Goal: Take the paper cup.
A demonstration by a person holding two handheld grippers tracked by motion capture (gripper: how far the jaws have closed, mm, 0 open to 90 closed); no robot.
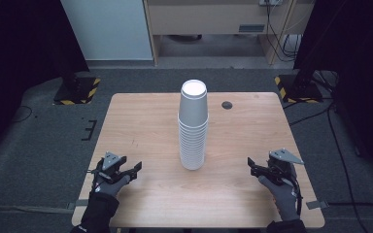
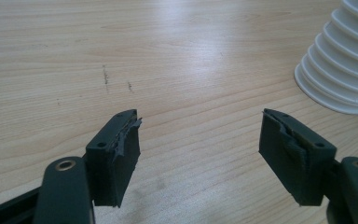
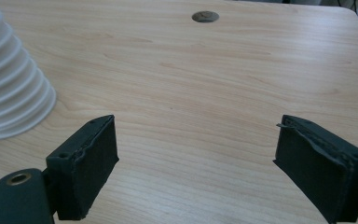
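Gloved hands at the near edge of the worktop (image 1: 150,116) are seen, each holding a claw. Left claw (image 1: 137,168) is set to the left of the stack of white paper cups (image 1: 193,126), jaws spread and empty. Right claw (image 1: 250,167) is set to the stack's right, likewise spread and empty. Both are kept well apart from the upturned stack, which is stood at mid-worktop.

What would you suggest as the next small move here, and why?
Probably bring the right gripper in toward the top of the cup stack. Both it and the left gripper rest open and empty near the table's front edge, apart from the upside-down stack standing between them.
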